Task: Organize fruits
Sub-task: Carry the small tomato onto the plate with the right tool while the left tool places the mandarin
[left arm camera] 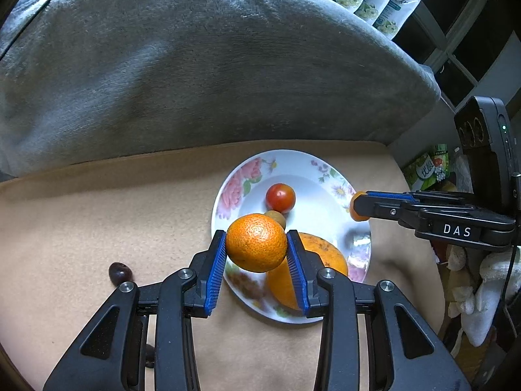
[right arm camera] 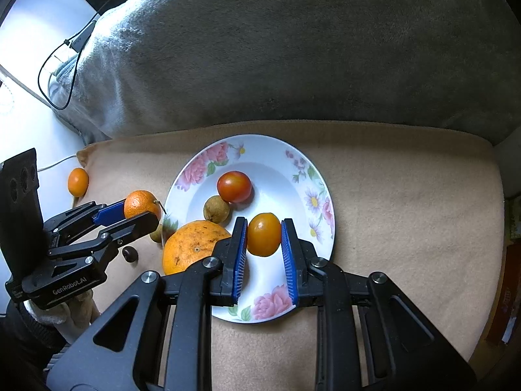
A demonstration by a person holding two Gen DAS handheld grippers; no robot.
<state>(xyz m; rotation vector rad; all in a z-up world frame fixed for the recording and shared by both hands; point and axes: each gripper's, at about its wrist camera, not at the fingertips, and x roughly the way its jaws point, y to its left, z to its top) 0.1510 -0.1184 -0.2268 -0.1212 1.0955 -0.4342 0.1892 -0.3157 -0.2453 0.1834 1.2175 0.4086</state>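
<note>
A white floral plate point(left arm camera: 322, 179) point(right arm camera: 276, 159) lies on a beige blanket. On it are a red tomato point(left arm camera: 280, 197) point(right arm camera: 234, 186), a small brown longan point(left arm camera: 276, 217) point(right arm camera: 216, 209) and a large orange point(left arm camera: 325, 254) point(right arm camera: 192, 247). My left gripper point(left arm camera: 256, 244) point(right arm camera: 143, 210) is shut on a mandarin point(left arm camera: 256, 242) point(right arm camera: 141, 203), held above the plate's left rim. My right gripper point(right arm camera: 263, 236) point(left arm camera: 358, 206) is shut on a small orange kumquat point(right arm camera: 263, 234) point(left arm camera: 357, 205), held above the plate.
A dark fruit point(left arm camera: 119, 273) point(right arm camera: 129, 254) lies on the blanket left of the plate, with another longan point(right arm camera: 157, 233) by the rim. A small orange fruit point(right arm camera: 78, 181) sits at the blanket's left edge. A grey blanket-covered backrest point(left arm camera: 195, 65) rises behind.
</note>
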